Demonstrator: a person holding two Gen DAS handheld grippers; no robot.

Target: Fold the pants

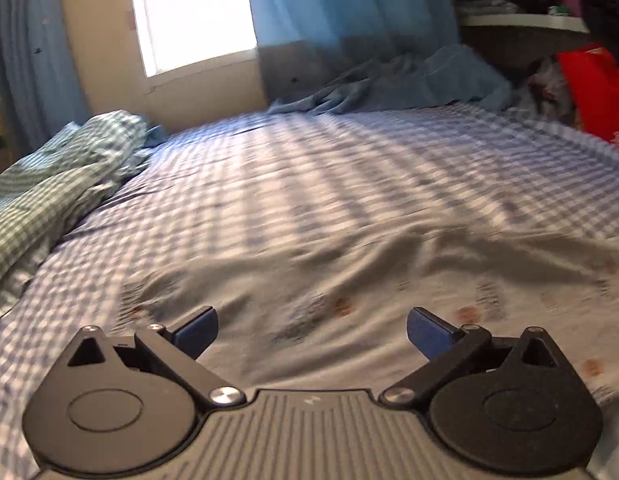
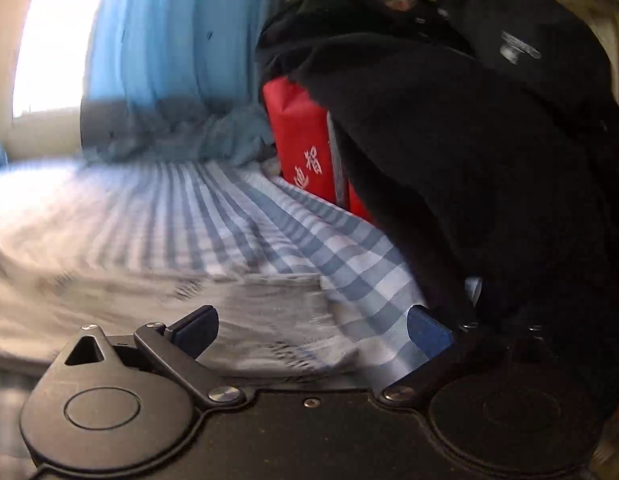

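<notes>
Pale printed pants (image 1: 389, 292) lie spread on the blue-checked bed sheet (image 1: 309, 168), just ahead of my left gripper (image 1: 312, 334), which is open and empty above them. In the right wrist view the same pale pants (image 2: 109, 264) lie at the left and centre, blurred. My right gripper (image 2: 313, 332) is open and empty, over the edge of the pants and the checked sheet (image 2: 349, 264). A black garment (image 2: 469, 160) hangs close at the right and drapes over the right finger's base.
A green-checked cloth (image 1: 49, 184) is bunched at the bed's left. A blue crumpled cloth (image 1: 389, 84) lies at the far edge under blue curtains (image 1: 329, 8). A red bag (image 2: 305, 148) stands at the right side. A cluttered shelf (image 1: 521, 20) is beyond.
</notes>
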